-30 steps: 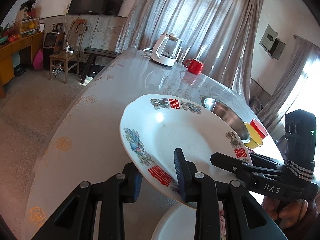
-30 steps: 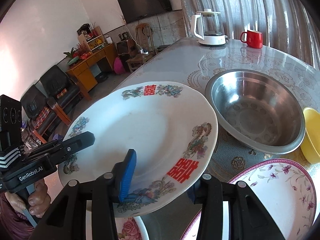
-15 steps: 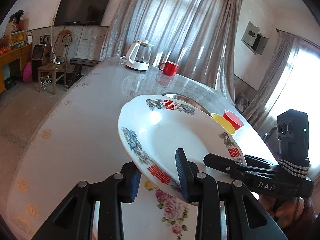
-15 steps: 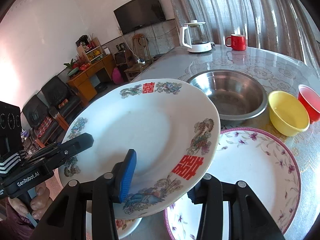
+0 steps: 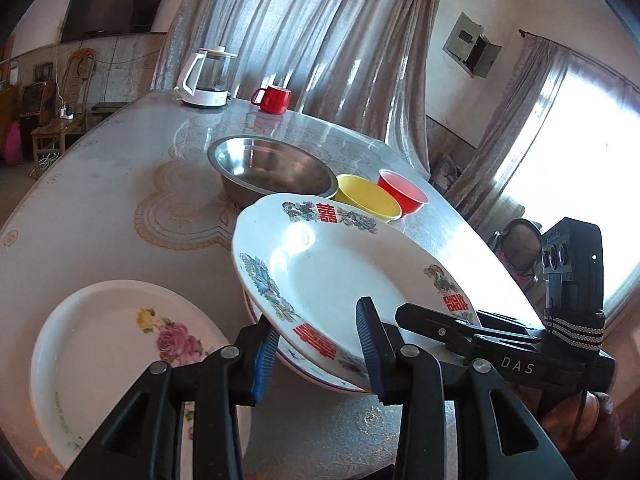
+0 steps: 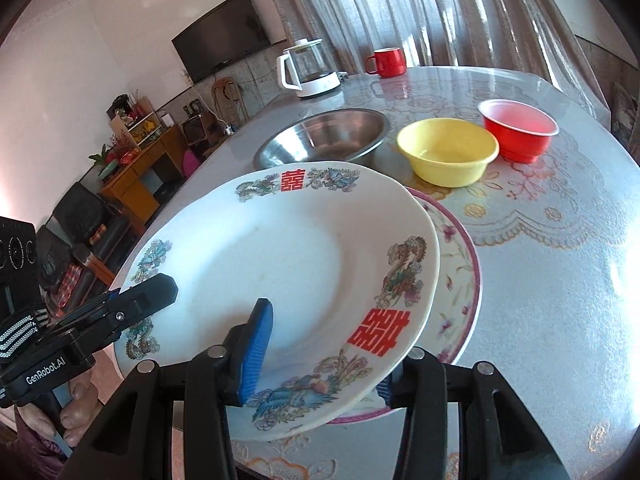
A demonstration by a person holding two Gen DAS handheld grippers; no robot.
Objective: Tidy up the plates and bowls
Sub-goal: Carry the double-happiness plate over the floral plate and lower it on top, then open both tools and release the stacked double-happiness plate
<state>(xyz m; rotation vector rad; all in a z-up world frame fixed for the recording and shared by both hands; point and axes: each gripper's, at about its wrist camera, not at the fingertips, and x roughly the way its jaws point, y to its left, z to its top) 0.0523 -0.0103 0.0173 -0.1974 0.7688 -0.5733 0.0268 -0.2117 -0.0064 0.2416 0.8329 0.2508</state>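
Both grippers hold one white plate with red characters and dragon prints, also in the right wrist view. My left gripper is shut on its near rim; my right gripper is shut on the opposite rim. The plate hangs tilted just above a larger pink-rimmed floral plate, whose edge shows under it in the left wrist view. A white plate with a rose print lies on the table to the left. Beyond stand a steel bowl, a yellow bowl and a red bowl.
A glass kettle on a white base and a red mug stand at the far end of the round patterned table. Curtains hang behind the table. Chairs and a sofa stand on the floor to the left.
Both grippers have carried the dragon plate rightward and down, from beside the steel bowl to just over the pink-rimmed plate. The rose plate now lies clear of it on the left.
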